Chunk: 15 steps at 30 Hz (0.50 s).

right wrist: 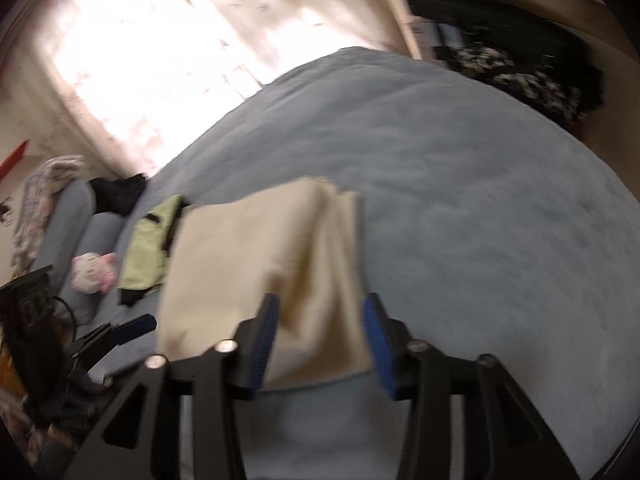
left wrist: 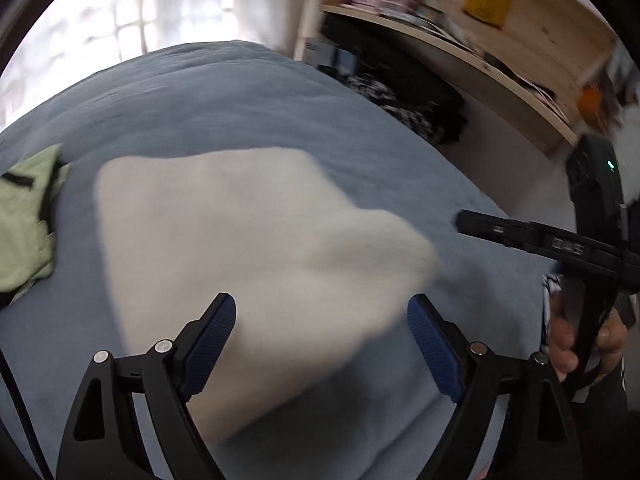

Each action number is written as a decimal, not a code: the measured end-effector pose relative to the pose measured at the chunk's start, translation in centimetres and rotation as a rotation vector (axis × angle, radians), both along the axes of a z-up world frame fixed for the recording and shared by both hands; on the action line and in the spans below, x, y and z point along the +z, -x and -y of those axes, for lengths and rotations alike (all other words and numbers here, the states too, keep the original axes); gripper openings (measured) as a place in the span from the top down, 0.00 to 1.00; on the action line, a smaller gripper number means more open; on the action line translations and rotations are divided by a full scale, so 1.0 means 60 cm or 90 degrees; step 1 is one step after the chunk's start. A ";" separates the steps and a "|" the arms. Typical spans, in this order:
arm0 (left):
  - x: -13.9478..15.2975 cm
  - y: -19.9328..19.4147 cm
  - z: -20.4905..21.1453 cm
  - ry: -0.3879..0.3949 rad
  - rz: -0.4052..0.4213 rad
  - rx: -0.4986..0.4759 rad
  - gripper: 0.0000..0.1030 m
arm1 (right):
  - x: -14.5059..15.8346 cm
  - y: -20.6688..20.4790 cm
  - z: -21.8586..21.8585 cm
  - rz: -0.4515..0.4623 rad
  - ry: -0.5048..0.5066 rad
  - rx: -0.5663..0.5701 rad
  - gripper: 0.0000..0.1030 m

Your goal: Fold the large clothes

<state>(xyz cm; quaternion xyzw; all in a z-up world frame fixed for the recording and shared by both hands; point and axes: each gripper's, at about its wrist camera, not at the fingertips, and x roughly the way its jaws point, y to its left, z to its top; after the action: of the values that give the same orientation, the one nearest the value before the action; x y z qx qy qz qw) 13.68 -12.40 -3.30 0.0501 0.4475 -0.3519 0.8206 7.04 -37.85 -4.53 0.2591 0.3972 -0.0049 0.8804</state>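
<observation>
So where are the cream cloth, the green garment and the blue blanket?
cream cloth (left wrist: 240, 240), left wrist view, its middle
green garment (right wrist: 148, 248), right wrist view, its middle
blue blanket (right wrist: 460, 200), right wrist view, a bare stretch

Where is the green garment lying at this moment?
The green garment lies on the blue bed cover, at the left of both views, beside the folded cream garment.

One bed with a blue-grey cover (right wrist: 460, 184). One folded cream garment (right wrist: 256, 264). One pale green garment (right wrist: 146, 248). Two blue-grey pillows (right wrist: 76, 216). One pink-and-white soft toy (right wrist: 94, 272). Two grippers: left gripper (left wrist: 320, 320), right gripper (right wrist: 320, 320). One wooden shelf unit (left wrist: 500, 40). One heap of dark clothes (left wrist: 404, 96).
</observation>
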 end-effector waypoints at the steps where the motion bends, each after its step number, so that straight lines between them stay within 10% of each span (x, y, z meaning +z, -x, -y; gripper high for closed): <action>1: -0.004 -0.013 -0.020 -0.009 -0.007 0.026 0.16 | 0.004 -0.011 -0.006 -0.003 -0.009 0.021 0.47; 3: -0.022 -0.036 -0.055 -0.034 -0.030 0.069 0.21 | 0.001 -0.036 -0.017 -0.022 -0.029 0.058 0.47; 7: -0.084 -0.084 -0.115 -0.046 -0.133 0.112 0.62 | -0.042 -0.088 -0.038 -0.094 -0.043 0.112 0.48; 8: -0.096 -0.091 -0.128 -0.035 -0.145 0.117 0.62 | -0.052 -0.098 -0.043 -0.108 -0.040 0.121 0.52; 10: -0.106 -0.098 -0.139 -0.018 -0.150 0.119 0.62 | -0.072 -0.114 -0.054 -0.125 -0.040 0.145 0.91; 15: -0.100 -0.100 -0.128 -0.029 -0.136 0.105 0.67 | -0.053 -0.092 -0.057 -0.091 0.018 0.130 0.93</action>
<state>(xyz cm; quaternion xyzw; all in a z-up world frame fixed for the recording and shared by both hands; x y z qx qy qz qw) 19.70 -4.72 -9.28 -0.0061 0.5431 -0.2760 0.7930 12.56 -34.44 -7.71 0.2035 0.4830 0.0608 0.8495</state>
